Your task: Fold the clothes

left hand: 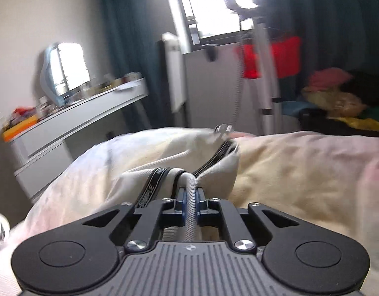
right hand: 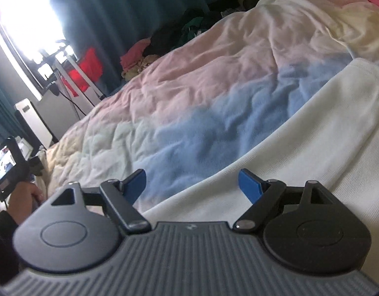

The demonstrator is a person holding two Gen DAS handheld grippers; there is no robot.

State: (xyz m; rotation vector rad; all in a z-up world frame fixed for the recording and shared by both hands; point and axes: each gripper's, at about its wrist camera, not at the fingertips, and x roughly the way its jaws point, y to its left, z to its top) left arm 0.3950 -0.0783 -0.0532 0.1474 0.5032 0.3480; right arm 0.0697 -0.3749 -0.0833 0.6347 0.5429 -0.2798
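Left wrist view: the left tool (left hand: 189, 192) is clamped on the waistband cord (left hand: 190, 212) of a white garment (left hand: 214, 170) lying on the bed (left hand: 300, 172) (a firm hold, likely for pulling it straight). The right tool (right hand: 192, 185) hovers with jaws wide and empty over the garment's edge, probably ready to pinch it for a fold.
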